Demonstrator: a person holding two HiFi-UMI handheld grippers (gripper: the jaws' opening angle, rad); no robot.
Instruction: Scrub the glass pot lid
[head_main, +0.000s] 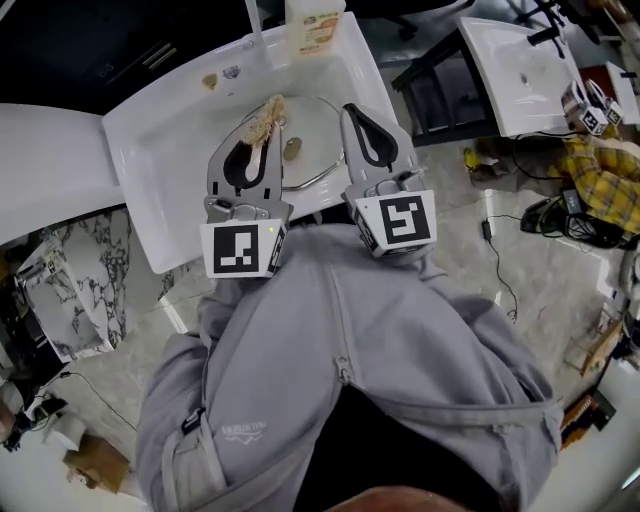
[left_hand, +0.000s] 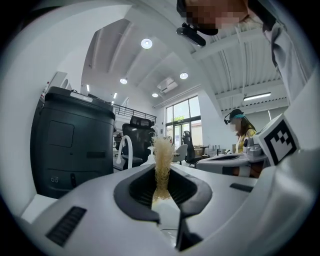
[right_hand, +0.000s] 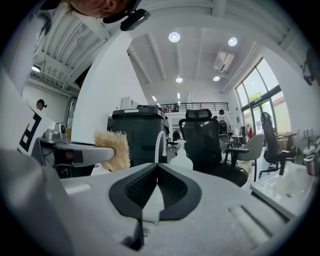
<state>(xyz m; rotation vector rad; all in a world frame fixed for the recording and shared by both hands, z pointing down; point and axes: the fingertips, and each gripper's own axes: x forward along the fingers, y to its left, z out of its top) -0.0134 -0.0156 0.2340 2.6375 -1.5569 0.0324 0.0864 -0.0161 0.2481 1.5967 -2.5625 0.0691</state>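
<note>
A round glass pot lid (head_main: 315, 128) lies in the white sink (head_main: 165, 150), its knob (head_main: 292, 150) facing up. My left gripper (head_main: 266, 120) is shut on a tan fibrous scrub pad (head_main: 262, 118) that hangs over the lid's left edge. In the left gripper view the scrub pad (left_hand: 162, 160) sticks up from between the closed jaws of the left gripper (left_hand: 161, 172). My right gripper (head_main: 352, 110) hovers over the lid's right edge, shut and empty. The right gripper view shows the right gripper (right_hand: 157, 167) with its pads together, and the scrub pad (right_hand: 114, 149) off to the left.
A soap bottle (head_main: 315, 25) and a faucet (head_main: 255, 20) stand at the sink's far rim. A second white basin (head_main: 520, 70) sits at the upper right, with a yellow plaid cloth (head_main: 600, 170) and cables on the floor. A marbled block (head_main: 60, 290) stands at the left. A person (left_hand: 242, 132) stands in the room.
</note>
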